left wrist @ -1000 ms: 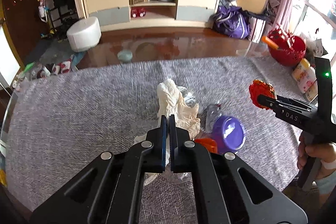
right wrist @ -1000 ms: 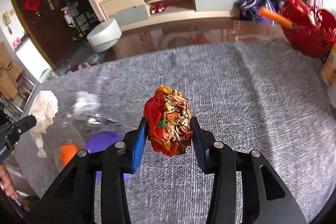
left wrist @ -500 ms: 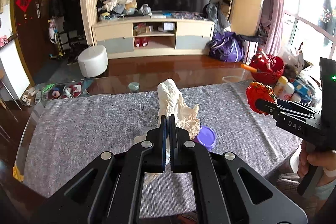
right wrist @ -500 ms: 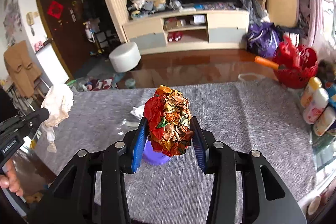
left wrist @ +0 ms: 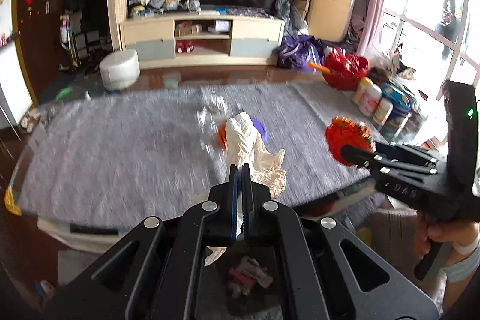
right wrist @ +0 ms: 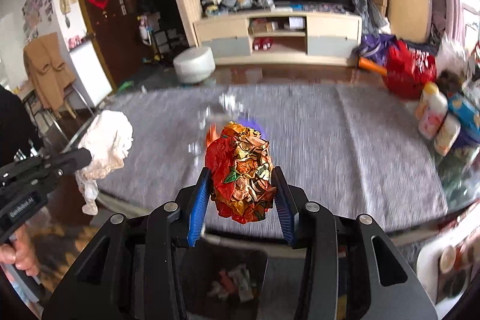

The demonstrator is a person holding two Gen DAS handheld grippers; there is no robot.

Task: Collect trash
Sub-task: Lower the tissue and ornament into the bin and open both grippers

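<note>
Some scraps (right wrist: 232,284) (perhaps wrappers) in bin (right wrist: 261,255)

The left gripper (left wrist: 239,170) has its jaws pressed almost together, pinching a tissue (left wrist: 252,146). The right gripper (right wrist: 241,185) is clamped on a wrapper ball (right wrist: 240,170), jaws held wide by it. Both point forward, side by side; a hand (left wrist: 444,239) grips the right handle.
</note>
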